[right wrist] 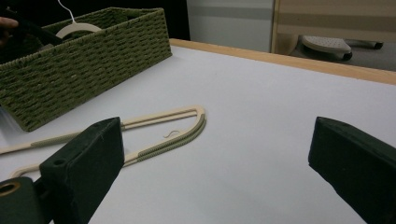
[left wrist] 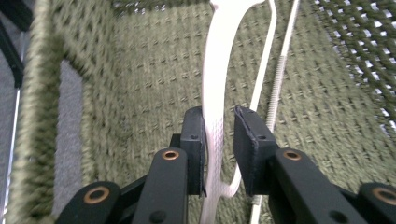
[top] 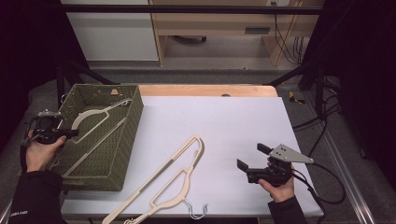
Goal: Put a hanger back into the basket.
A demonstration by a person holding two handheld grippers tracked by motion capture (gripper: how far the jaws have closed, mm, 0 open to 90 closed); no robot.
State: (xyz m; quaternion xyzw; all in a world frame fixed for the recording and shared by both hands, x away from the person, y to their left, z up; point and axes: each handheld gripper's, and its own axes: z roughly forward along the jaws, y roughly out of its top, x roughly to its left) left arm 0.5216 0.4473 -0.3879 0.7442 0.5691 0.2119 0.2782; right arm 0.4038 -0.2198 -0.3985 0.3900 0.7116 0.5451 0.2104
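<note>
A cream hanger (top: pixel 100 112) lies slanted inside the green woven basket (top: pixel 133 116) at the table's left. My left gripper (top: pixel 74 134) reaches over the basket's left rim. In the left gripper view its jaws straddle the hanger's curved neck (left wrist: pixel 215 93). The left pad touches the neck and a small gap shows at the right pad, so my left gripper (left wrist: pixel 218 140) stands slightly open. A second cream hanger (top: pixel 177 168) lies flat on the white table sheet. My right gripper (top: pixel 253 156) rests to the right of it, wide open (right wrist: pixel 215 158) and with nothing between its jaws.
The basket (right wrist: pixel 84 60) takes up the left side of the white sheet (top: pixel 224 121). The second hanger's metal hook (top: pixel 196 210) sits at the front edge. A wooden table edge (top: pixel 205 89) runs along the back. Cables (top: pixel 322 186) trail at the right.
</note>
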